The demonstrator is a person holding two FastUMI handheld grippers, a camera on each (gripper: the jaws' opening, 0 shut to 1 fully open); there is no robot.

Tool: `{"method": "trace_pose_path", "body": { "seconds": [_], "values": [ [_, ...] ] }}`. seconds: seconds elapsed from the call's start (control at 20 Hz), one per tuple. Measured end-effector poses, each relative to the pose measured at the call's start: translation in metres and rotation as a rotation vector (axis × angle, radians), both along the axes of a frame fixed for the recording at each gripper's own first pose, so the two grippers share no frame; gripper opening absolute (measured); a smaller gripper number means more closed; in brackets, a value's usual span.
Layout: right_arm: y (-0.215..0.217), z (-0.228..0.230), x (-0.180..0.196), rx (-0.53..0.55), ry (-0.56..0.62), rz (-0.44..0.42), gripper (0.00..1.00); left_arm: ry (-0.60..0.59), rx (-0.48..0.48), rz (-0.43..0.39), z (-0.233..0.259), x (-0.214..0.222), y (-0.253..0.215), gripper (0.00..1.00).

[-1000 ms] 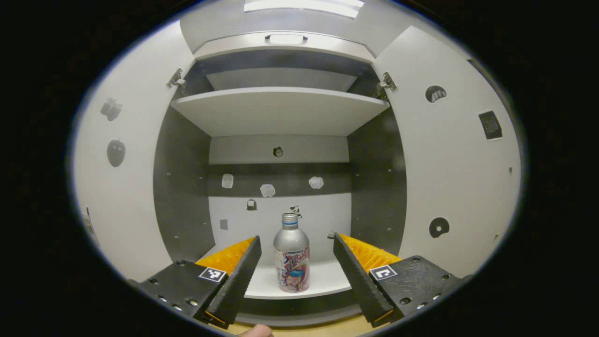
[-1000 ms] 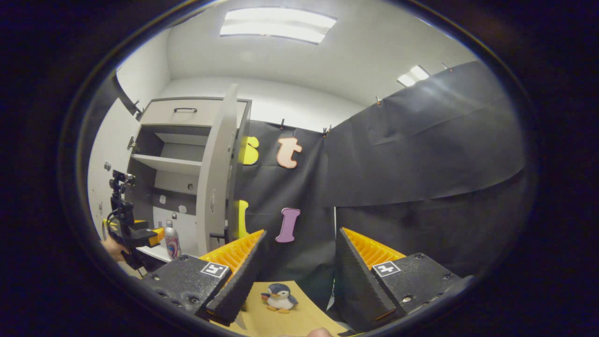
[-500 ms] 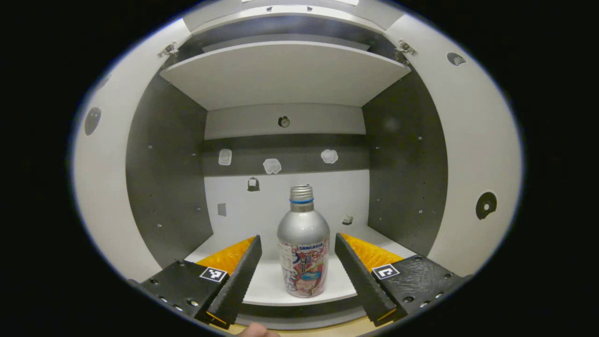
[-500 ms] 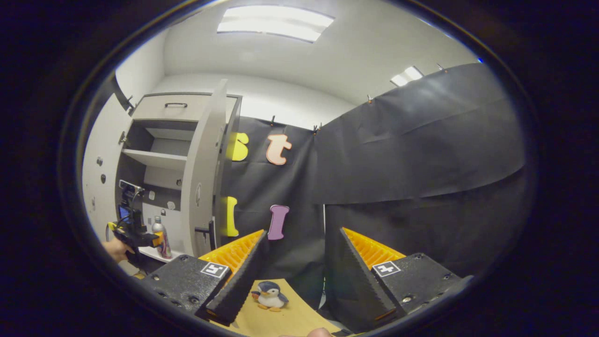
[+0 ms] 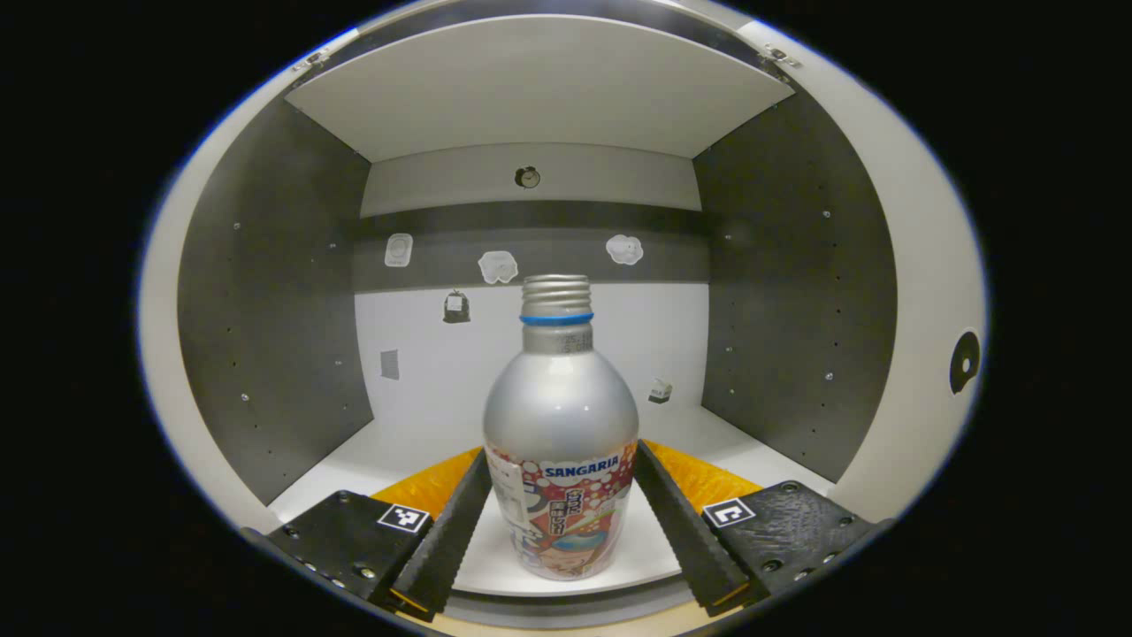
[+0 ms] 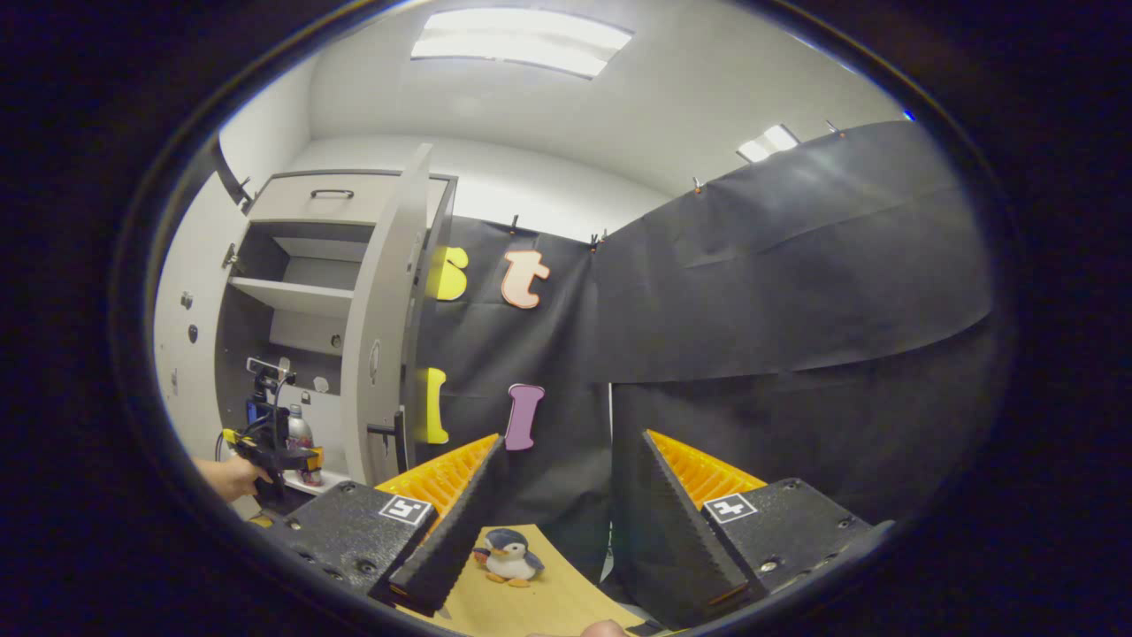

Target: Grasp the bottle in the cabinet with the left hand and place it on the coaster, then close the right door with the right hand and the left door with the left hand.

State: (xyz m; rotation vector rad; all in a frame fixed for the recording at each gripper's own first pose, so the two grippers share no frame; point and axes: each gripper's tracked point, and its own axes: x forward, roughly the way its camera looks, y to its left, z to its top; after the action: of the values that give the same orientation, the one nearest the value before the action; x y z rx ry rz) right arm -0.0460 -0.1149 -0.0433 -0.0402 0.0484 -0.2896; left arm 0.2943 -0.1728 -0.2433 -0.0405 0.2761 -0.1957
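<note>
Left tongs [image 5: 561,504] open around the upright bottle [image 5: 561,442] at frame centre; right tongs [image 6: 555,495] open, holding nothing

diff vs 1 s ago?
Left gripper has pushed into the cabinet; the bottle now stands between its open fingers, apparently ungripped. Unchanged: bottle upright on the shelf, both doors open, right gripper open above the toy penguin.
</note>
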Motion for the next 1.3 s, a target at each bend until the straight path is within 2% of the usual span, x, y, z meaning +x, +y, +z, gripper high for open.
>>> {"method": "trace_pose_path", "body": {
  "seconds": [0.05, 0.15, 0.25, 0.35, 0.4, 0.5, 0.55, 0.8, 1.0, 1.05, 1.15, 1.3],
  "values": [
    [-0.001, -0.001, -0.001, 0.002, 0.004, -0.003, 0.96, -0.011, 0.008, 0.009, 0.003, 0.002, 0.0, 0.89],
    [-0.002, -0.004, -0.002, 0.012, 0.013, -0.006, 0.96, 0.004, 0.008, 0.02, 0.001, 0.002, 0.003, 0.8],
    [-0.003, -0.005, -0.003, 0.013, 0.014, -0.009, 0.97, -0.001, 0.003, 0.019, 0.004, 0.001, 0.002, 0.78],
    [-0.001, -0.005, -0.003, 0.008, 0.014, -0.003, 0.97, -0.01, -0.005, 0.015, 0.008, -0.002, 0.003, 0.77],
    [0.001, -0.006, -0.002, 0.009, 0.016, 0.003, 0.96, -0.014, -0.009, 0.014, 0.011, -0.005, 0.004, 0.81],
    [0.004, -0.009, -0.001, 0.02, 0.022, 0.021, 0.96, -0.027, -0.011, 0.017, 0.019, -0.014, 0.008, 0.81],
    [0.006, -0.012, 0.0, 0.027, 0.026, 0.028, 0.97, -0.027, -0.013, 0.018, 0.022, -0.022, 0.011, 0.77],
    [0.02, -0.019, 0.008, 0.063, 0.036, 0.083, 0.97, -0.052, 0.001, 0.039, 0.034, -0.055, 0.034, 0.77],
    [0.045, -0.029, 0.014, 0.107, 0.055, 0.164, 0.96, -0.07, -0.016, 0.07, 0.041, -0.089, 0.057, 0.77],
    [0.049, -0.033, 0.016, 0.116, 0.063, 0.182, 0.97, -0.07, -0.02, 0.077, 0.041, -0.098, 0.063, 0.8],
    [0.06, -0.035, 0.018, 0.122, 0.072, 0.218, 0.97, -0.073, -0.017, 0.085, 0.043, -0.116, 0.074, 0.77],
    [0.075, -0.038, 0.022, 0.125, 0.083, 0.263, 0.96, -0.09, -0.006, 0.086, 0.044, -0.143, 0.082, 0.77]
  ]
}}
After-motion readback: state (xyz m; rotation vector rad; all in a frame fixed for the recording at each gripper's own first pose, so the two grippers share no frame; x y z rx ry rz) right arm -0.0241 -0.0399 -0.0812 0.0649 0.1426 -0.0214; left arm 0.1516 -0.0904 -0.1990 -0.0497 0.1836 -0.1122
